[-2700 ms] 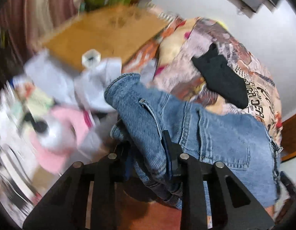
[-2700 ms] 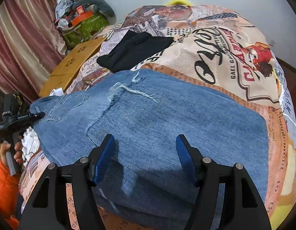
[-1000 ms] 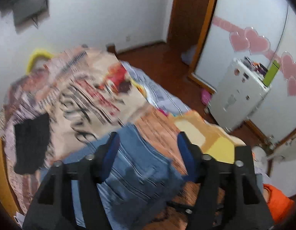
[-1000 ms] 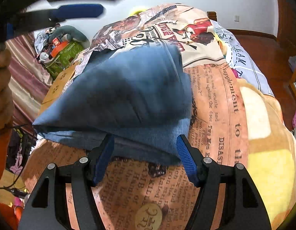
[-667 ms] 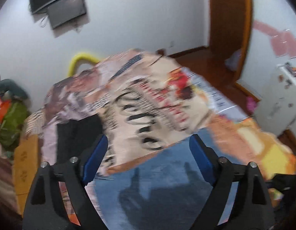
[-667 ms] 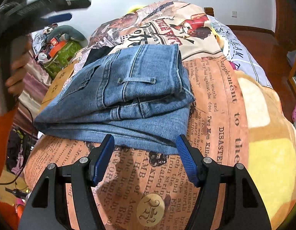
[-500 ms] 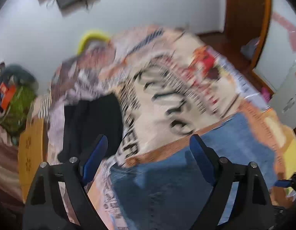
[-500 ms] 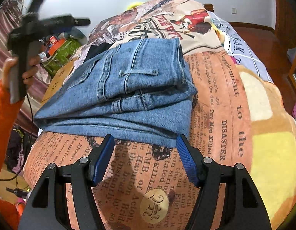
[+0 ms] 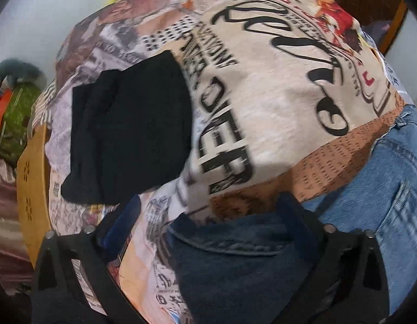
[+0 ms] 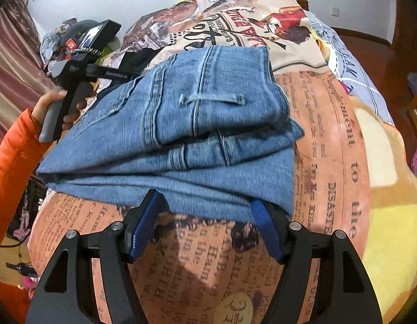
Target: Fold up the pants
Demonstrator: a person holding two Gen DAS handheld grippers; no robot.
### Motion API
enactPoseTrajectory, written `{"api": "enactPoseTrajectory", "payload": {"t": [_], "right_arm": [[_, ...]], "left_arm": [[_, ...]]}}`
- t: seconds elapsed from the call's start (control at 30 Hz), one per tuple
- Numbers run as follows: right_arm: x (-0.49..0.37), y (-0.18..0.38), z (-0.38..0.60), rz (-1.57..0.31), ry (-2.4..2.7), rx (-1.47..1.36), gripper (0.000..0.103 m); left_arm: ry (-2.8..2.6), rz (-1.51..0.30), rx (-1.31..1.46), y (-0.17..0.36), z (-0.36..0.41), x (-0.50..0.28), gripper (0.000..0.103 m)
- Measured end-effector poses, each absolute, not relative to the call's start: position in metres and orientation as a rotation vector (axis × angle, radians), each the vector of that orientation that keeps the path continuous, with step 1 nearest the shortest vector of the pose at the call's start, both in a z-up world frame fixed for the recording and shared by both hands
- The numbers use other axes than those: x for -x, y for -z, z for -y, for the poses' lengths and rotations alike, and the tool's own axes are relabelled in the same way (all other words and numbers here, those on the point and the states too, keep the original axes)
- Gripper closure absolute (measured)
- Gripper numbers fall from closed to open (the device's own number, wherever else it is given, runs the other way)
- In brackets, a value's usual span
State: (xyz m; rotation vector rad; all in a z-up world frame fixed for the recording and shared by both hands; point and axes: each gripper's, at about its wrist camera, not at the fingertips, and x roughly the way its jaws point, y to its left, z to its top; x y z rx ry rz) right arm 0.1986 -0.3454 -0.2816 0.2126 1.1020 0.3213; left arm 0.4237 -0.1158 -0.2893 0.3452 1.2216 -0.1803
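Observation:
The blue jeans (image 10: 187,135) lie folded in a thick stack on the printed bedspread (image 10: 343,124). In the left wrist view the jeans (image 9: 370,202) sit at the right and under the gripper. My left gripper (image 9: 208,210) is open and empty, hovering over the jeans' left end; it also shows in the right wrist view (image 10: 73,67), held by a hand in an orange sleeve. My right gripper (image 10: 205,205) is open and empty, its fingertips at the near edge of the stack.
A folded black garment (image 9: 127,140) lies on the bed beyond the jeans. A cardboard box (image 9: 33,189) and a green bag (image 9: 14,108) stand at the left of the bed. A curtain (image 10: 8,62) hangs at left; a wooden floor (image 10: 370,40) lies at the far right.
The left gripper let go of the jeans after laying them over into the stack, then swung left and down over the jeans' left end. The right gripper moved closer to the stack's near edge.

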Motion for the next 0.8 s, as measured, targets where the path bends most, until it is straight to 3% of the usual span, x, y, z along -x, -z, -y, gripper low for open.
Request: {"api": "enactPoseTrajectory", "payload": {"t": [0.4,0.8], "right_arm": [[-0.213,0.274,0.345,-1.054,-0.274,-0.194,0.036],[-0.188,0.243,0.336,-0.946,-0.308,-0.211,0.036]], "left_arm": [[0.152,-1.247,-0.264,0.277,0.043,-0.344,0.000],[0.220,-1.230,-0.181,0.249,0.054,-0.244,0.000]]}}
